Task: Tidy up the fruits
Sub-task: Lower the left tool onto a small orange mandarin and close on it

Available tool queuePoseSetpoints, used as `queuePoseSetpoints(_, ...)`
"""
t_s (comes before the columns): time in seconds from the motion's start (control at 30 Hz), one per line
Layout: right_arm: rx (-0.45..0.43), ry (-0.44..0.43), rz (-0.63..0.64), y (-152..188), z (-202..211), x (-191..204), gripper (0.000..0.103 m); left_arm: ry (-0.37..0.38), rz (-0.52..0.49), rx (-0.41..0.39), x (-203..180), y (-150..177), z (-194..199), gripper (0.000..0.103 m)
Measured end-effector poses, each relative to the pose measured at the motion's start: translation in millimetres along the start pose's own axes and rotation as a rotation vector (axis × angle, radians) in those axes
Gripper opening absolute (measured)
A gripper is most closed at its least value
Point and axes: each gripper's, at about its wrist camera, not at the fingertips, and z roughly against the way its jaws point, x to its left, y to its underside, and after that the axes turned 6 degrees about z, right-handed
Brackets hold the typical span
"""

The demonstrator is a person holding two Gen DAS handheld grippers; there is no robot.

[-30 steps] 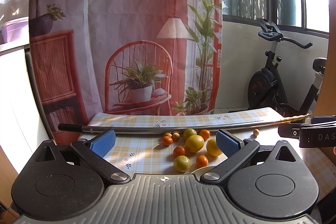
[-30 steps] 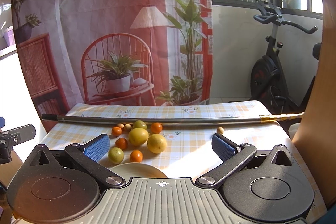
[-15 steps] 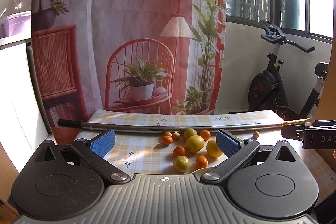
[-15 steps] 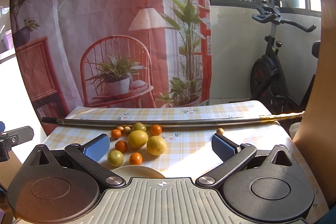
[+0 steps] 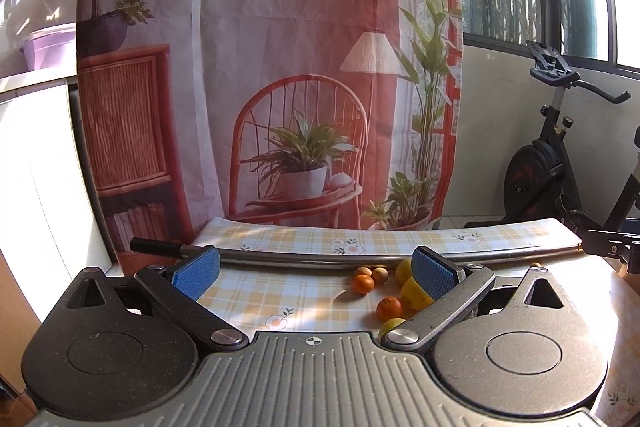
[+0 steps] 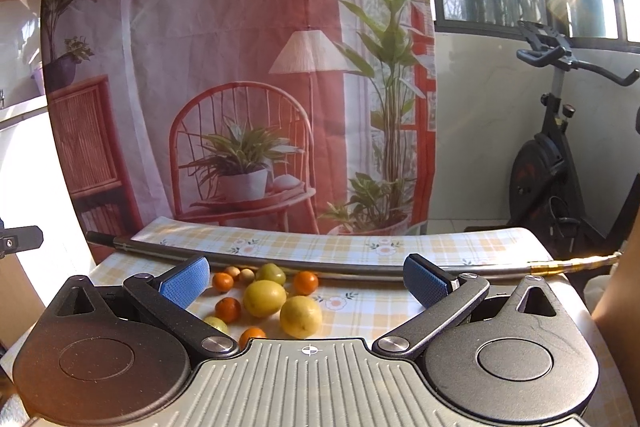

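Note:
Several fruits lie in a cluster on the checked tablecloth (image 6: 360, 307): two yellow lemons (image 6: 301, 315), a green one (image 6: 271, 273), small oranges (image 6: 306, 283) and tiny brown fruits (image 6: 247, 273). My right gripper (image 6: 306, 277) is open, its blue pads wide apart, and the cluster lies between and just ahead of them. In the left wrist view the same cluster (image 5: 390, 307) sits low and right, partly hidden behind the right finger. My left gripper (image 5: 316, 271) is open over bare cloth, empty.
A long metal pole (image 6: 340, 267) lies across the table behind the fruit. A printed curtain (image 6: 240, 67) hangs beyond the far edge. An exercise bike (image 6: 560, 167) stands to the right. The right gripper's edge (image 5: 612, 247) shows at the left wrist view's right side.
Both grippers have moved closer to the table; the left one swung left, so the fruit now sits at its right finger. The plate rim seen earlier is now hidden. Both jaws stay open.

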Motion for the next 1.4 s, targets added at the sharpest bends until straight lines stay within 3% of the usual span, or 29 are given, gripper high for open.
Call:
queuePoseSetpoints(0.17,0.061,-0.007,0.021,12,-37,-1,0.103,0.016,-0.009,0.097,2,12,-29,0.101)
queuePoseSetpoints(0.33,0.122,-0.025,0.047,25,-64,7,0.103,0.069,-0.006,0.214,4,30,-62,0.091)
queuePoseSetpoints(0.57,0.168,-0.034,0.04,40,-85,12,0.103,0.161,0.095,0.362,11,58,-104,0.082)
queuePoseSetpoints(0.8,0.216,-0.047,-0.029,54,-95,0,0.103,0.209,0.164,0.438,11,77,-132,0.081)
queuePoseSetpoints(0.9,0.226,-0.041,-0.047,59,-98,-4,0.103,0.187,0.185,0.455,11,82,-139,0.081)
queuePoseSetpoints(1.03,0.233,-0.045,-0.074,63,-99,-7,0.103,0.224,0.247,0.441,15,88,-141,0.081)
queuePoseSetpoints(1.17,0.239,-0.048,-0.082,66,-101,-8,0.103,0.238,0.266,0.529,13,92,-154,0.081)
queuePoseSetpoints(1.33,0.245,-0.045,-0.093,68,-101,-9,0.103,0.183,0.292,0.637,10,98,-170,0.08)
queuePoseSetpoints(1.4,0.247,-0.044,-0.098,69,-101,-10,0.103,0.182,0.321,0.659,11,99,-174,0.074)
